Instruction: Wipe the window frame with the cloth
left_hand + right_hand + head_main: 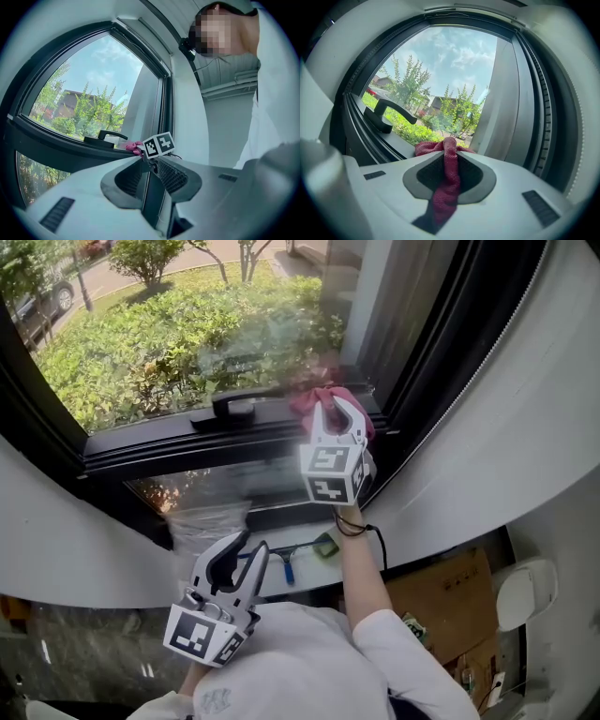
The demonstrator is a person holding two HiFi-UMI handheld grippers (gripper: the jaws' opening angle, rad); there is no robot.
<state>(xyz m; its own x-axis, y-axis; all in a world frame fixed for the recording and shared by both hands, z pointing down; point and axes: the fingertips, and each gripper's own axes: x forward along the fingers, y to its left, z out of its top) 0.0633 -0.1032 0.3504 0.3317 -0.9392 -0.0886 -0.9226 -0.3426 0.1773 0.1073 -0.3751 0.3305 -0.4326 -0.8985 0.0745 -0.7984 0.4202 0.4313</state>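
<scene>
Main risk is the cloth (446,185) dragging out of the grip. The right gripper (449,146) has its jaws closed on it, but only on a twisted strand running down the middle, so friction along the window frame (178,448) could tug it loose. Second risk: only a small bunched wad sticks out past the jaw tips, so if the gripper tilts, hard plastic could meet the frame or the glass and scrape instead of wiping. Third, the handle (233,407) sits on the same lower rail, to the left of the wad, so a sweep toward the frame's left corner could snag on it. The cloth runs between the right jaws, and its free end is pressed on the lower rail near the frame's right corner, just beside the glass. Exact contact w/ the rail is hard to tell. The left gripper (253,554) hangs low, well apart from the frame — jaws together, nothing between them.
</scene>
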